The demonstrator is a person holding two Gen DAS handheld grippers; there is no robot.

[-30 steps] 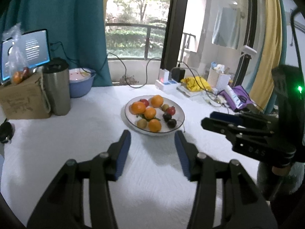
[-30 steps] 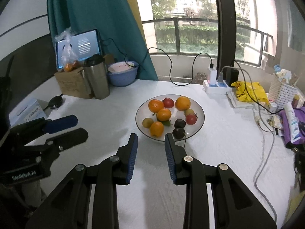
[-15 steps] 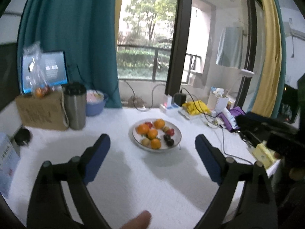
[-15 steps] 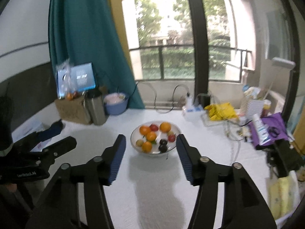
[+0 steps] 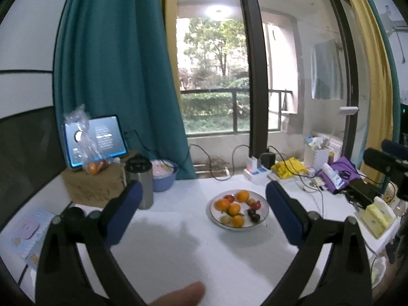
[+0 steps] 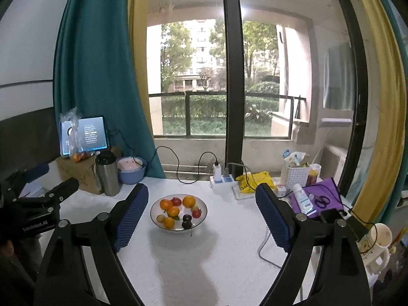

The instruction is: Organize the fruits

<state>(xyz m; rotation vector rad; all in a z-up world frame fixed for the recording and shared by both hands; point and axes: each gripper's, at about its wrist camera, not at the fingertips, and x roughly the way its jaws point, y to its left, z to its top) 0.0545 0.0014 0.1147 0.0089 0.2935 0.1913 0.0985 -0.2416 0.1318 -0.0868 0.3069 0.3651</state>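
Fruits [image 6: 176,213] — oranges, red and dark pieces — sit in a white bowl [image 6: 201,205] on the white table [image 6: 229,250], well ahead of both grippers. Right gripper [image 6: 201,215] and left gripper [image 5: 202,210] hover with jaws opening wide, nothing between them — a steel tumbler [image 6: 108,174] stands beyond at left.

"GenRobot.AI" stands in pale letters on the black body of the left gripper [image 6: 38,186], seen left of the right gripper's fingers. The tablet [image 6: 83,135] screen beyond shows lines too small to read.
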